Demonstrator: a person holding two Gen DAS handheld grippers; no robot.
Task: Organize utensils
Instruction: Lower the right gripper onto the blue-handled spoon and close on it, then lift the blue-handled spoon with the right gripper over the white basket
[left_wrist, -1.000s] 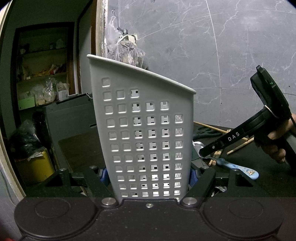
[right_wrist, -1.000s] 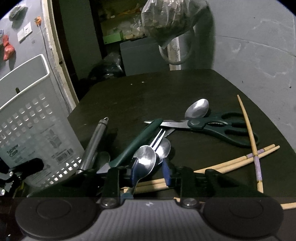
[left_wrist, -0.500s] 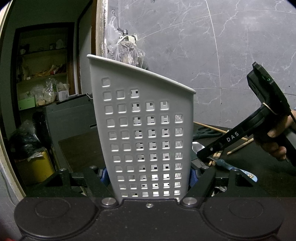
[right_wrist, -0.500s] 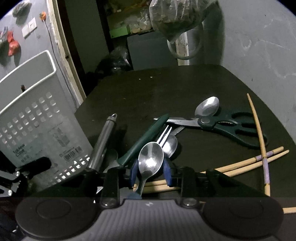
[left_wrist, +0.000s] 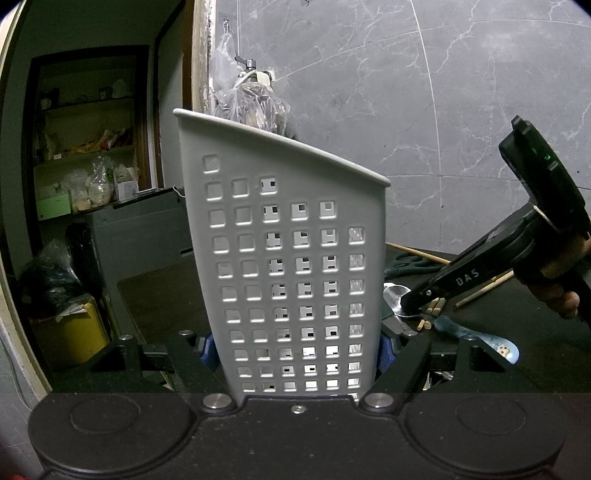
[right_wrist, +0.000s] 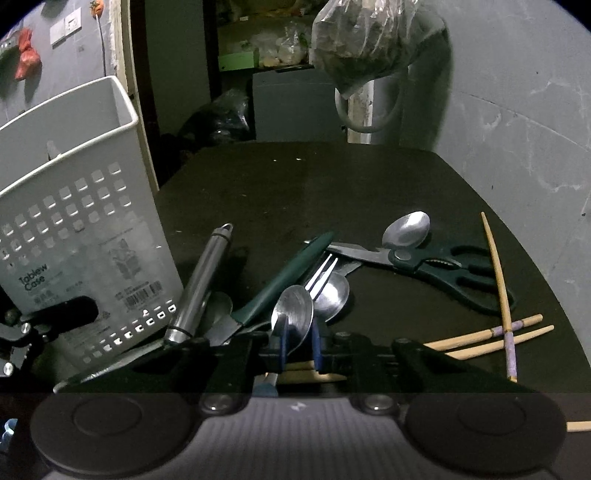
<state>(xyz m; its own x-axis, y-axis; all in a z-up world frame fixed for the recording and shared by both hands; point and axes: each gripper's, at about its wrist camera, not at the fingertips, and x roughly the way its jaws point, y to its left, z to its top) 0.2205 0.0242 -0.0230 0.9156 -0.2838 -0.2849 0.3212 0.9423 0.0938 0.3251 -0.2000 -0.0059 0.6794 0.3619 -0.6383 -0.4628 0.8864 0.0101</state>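
My left gripper (left_wrist: 295, 350) is shut on a white perforated utensil holder (left_wrist: 288, 258), its blue pads pressing both side walls near the base. The holder (right_wrist: 74, 229) stands upright at the left of the dark table, and it looks empty inside. My right gripper (right_wrist: 299, 343) points down into a pile of cutlery. Its jaws are closing, and the pads sit against the neck of a steel spoon (right_wrist: 291, 314) with a blue handle. In the left wrist view the right gripper (left_wrist: 417, 302) is low beside the holder, over that spoon's bowl (left_wrist: 393, 295).
On the table (right_wrist: 295, 184) lie a steel-handled tool (right_wrist: 201, 284), a green-handled knife (right_wrist: 284, 273), a fork (right_wrist: 321, 273), a second spoon (right_wrist: 334, 295), green scissors (right_wrist: 436, 266) over another spoon (right_wrist: 406, 229), and several chopsticks (right_wrist: 496, 266). A plastic bag (right_wrist: 362, 40) hangs behind.
My right gripper's jaws have narrowed around the blue-handled spoon, and its bowl has tipped slightly. The left gripper and the holder have not moved.
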